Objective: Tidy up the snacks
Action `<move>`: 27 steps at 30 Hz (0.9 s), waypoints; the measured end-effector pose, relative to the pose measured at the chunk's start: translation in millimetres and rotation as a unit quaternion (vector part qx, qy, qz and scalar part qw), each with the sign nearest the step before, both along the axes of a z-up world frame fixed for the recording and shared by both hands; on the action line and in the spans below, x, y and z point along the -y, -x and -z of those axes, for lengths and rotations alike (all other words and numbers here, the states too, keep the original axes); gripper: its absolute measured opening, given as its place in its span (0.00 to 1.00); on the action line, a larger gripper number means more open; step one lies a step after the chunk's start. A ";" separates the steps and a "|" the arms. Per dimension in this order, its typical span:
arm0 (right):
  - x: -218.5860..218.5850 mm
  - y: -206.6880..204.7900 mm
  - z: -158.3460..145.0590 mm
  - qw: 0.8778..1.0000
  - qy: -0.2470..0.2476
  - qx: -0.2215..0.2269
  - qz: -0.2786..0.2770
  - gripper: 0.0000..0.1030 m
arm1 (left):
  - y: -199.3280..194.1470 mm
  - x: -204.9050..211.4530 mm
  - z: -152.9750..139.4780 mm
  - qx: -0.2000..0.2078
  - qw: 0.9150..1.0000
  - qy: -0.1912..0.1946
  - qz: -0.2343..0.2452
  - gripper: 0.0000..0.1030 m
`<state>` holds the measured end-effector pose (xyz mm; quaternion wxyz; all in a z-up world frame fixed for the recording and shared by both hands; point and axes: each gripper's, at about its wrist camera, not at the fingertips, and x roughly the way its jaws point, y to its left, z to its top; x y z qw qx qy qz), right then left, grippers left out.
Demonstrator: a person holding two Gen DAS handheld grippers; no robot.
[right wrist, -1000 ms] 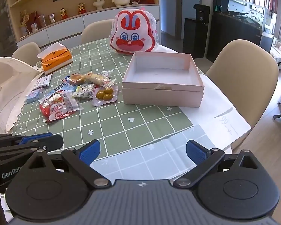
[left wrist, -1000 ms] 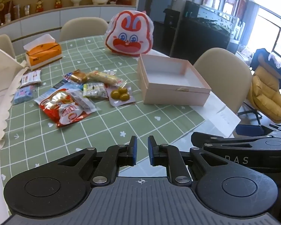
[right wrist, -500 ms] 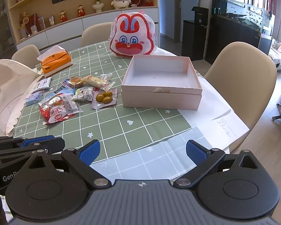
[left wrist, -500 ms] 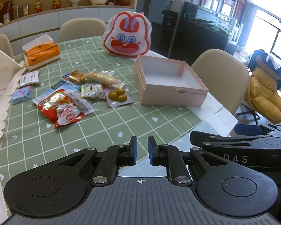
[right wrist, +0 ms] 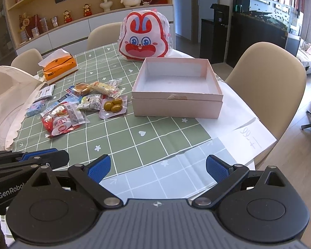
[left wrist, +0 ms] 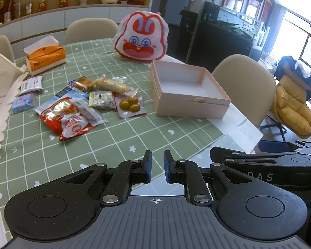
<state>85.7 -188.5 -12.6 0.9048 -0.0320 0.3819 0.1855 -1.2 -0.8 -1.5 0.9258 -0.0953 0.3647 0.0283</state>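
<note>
Several wrapped snacks lie in a loose pile on the green checked tablecloth: a red packet, a pouch of green olives, a long bar and a round cake. To their right stands an open pink box with nothing in it. My left gripper hovers over the near table edge, shut and holding nothing. My right gripper is beside it, open wide and also holding nothing. Both stay well short of the snacks.
A red-and-white bunny bag stands behind the box. An orange tissue box sits far left, with small packets near a white cloth. Beige chairs ring the table; a paper sheet overhangs its right edge.
</note>
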 end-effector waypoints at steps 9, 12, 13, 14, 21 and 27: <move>-2.3 0.0 1.1 1.000 0.005 -0.001 -0.001 0.96 | -1.2 -1.3 3.2 -0.002 1.000 0.003 -0.003 0.16; -2.1 -0.2 1.1 1.000 0.005 -0.001 -0.001 0.96 | -1.2 -1.3 3.4 -0.003 1.000 0.003 -0.002 0.16; -2.4 -0.1 1.3 1.000 0.006 -0.002 -0.001 0.96 | -1.1 -1.3 3.6 -0.003 1.000 0.004 -0.002 0.16; -2.2 0.3 1.5 1.000 0.006 -0.001 -0.001 0.96 | -1.3 -1.4 3.4 -0.002 1.000 0.003 -0.003 0.16; -2.5 0.6 1.8 1.000 0.007 -0.001 0.000 0.96 | -1.4 -1.2 3.7 0.001 1.000 0.004 -0.002 0.16; -0.4 0.1 2.5 1.000 0.003 0.001 0.004 0.96 | -1.5 1.1 0.9 0.003 1.000 -0.002 0.005 0.16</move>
